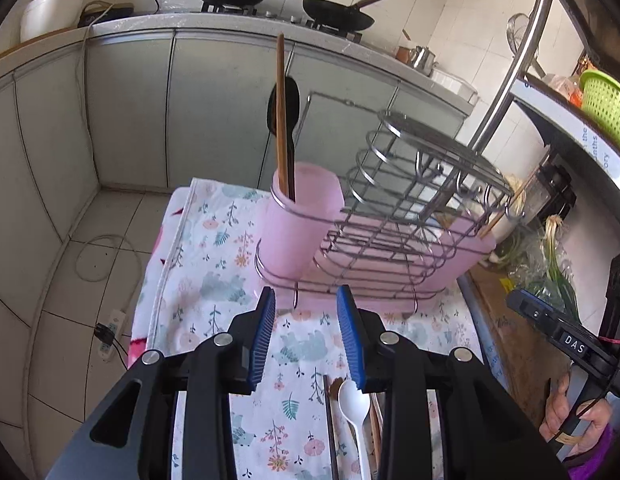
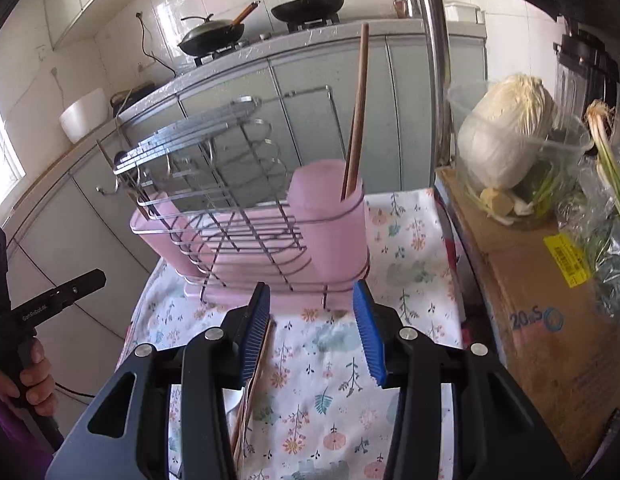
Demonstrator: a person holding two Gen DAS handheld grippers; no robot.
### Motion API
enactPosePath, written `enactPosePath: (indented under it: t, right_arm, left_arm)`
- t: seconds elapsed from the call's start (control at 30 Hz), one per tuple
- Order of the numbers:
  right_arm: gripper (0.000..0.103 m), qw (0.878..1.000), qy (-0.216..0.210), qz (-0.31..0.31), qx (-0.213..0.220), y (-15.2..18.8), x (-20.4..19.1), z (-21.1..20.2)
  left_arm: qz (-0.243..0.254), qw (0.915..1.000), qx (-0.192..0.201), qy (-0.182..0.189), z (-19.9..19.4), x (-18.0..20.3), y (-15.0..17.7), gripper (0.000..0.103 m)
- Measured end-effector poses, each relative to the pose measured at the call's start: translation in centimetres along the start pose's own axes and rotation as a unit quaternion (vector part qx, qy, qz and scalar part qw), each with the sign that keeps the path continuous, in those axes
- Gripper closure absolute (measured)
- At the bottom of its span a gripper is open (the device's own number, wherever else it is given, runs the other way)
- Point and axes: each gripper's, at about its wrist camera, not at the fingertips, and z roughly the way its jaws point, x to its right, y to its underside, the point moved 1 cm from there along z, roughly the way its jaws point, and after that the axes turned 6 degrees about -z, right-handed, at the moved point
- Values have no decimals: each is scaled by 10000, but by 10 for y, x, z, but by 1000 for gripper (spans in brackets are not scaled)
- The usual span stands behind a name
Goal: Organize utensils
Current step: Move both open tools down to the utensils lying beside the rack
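Chopsticks (image 2: 356, 120) upright in pink cup (image 2: 330, 220)

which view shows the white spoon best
The left wrist view: the white spoon lies on the floral cloth with bowl and handle visible, beside the chopsticks. The right wrist view shows only a white sliver of it behind the tool's finger.

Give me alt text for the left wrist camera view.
An open, empty left gripper hovers over a floral cloth, above a white plastic spoon and chopsticks. Beyond stands a wire rack with a pink cup holding a wooden utensil.
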Motion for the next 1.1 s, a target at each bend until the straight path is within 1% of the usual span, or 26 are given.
enactPosePath:
  t: [0.17, 0.4, 0.6, 0.63, 0.67, 0.7, 0.8, 0.93, 1.0, 1.1]
  right_arm:
    - [59, 9987, -120, 203, -462, 26, 5, 26]
    - [59, 9944, -315, 405, -926, 48, 8, 52]
    - [59, 9865, -657, 671, -1341, 55, 6, 83]
    - [60, 9851, -700, 714, -1402, 55, 5, 89]
    - [65, 9835, -747, 764, -1462, 57, 5, 94]
    - [67, 9815, -813, 814, -1533, 59, 4, 99]
    - [69, 9726, -1131, 1072, -1725, 65, 2, 111]
    - [69, 9608, -1449, 1251, -2004, 74, -7, 125]
    - [69, 9596, -1465, 1244, -2055, 74, -12, 130]
    - [69, 9634, -1370, 1036, -2057, 67, -27, 135]
  left_arm:
    - [65, 9989, -454, -38, 25, -2, 26, 72]
    - [93, 9953, -958, -54, 54, -4, 59, 72]
    - [58, 9934, -1147, -7, 67, -4, 71, 72]
    - [55, 9933, -1154, 3, 68, -3, 71, 72]
    - [56, 9933, -1156, 15, 69, -4, 71, 72]
    - [55, 9931, -1168, 23, 70, -4, 71, 72]
    - [11, 9919, -1269, 74, 75, -7, 74, 74]
    - [48, 9874, -1569, 173, 88, -7, 85, 76]
    - [122, 9854, -1687, 162, 94, -5, 91, 77]
    - [221, 9826, -1838, 178, 103, -1, 97, 79]
